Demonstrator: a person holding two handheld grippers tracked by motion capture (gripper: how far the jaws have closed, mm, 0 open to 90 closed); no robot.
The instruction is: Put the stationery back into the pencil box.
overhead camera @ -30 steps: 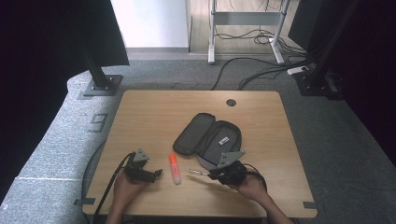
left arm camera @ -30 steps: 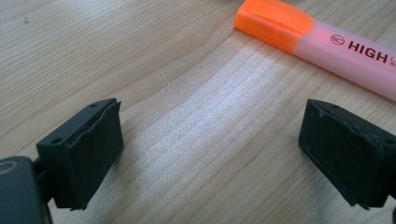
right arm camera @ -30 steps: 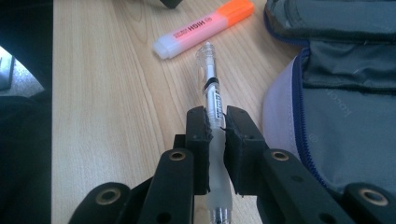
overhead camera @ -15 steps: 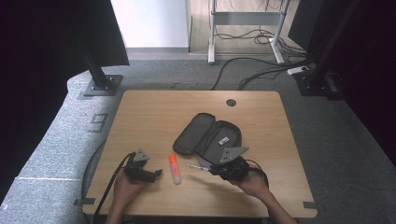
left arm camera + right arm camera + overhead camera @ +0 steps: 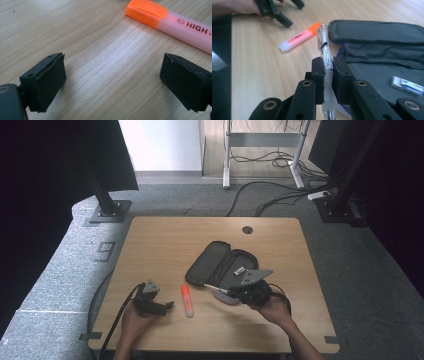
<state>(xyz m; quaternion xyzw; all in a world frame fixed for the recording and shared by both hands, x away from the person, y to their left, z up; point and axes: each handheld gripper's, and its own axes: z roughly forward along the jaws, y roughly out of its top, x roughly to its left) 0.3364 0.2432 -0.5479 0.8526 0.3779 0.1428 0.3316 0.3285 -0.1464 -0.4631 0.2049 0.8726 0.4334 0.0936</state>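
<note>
R gripper clamped on clear plastic pen, lifted off table since 1 s ago, heading for open dark fabric pencil case | L gripper jaws wide, empty, beside orange highlighter.

Right gripper jaws pinch the pen mid-barrel — its tip runs forward past the fingertips, its tail back between the jaw arms. Pencil case lies open just right of those fingers, a small packet inside it. Highlighter lies on the table ahead-left of them — and just beyond the left gripper fingertips, outside the wide jaw gap.
</note>
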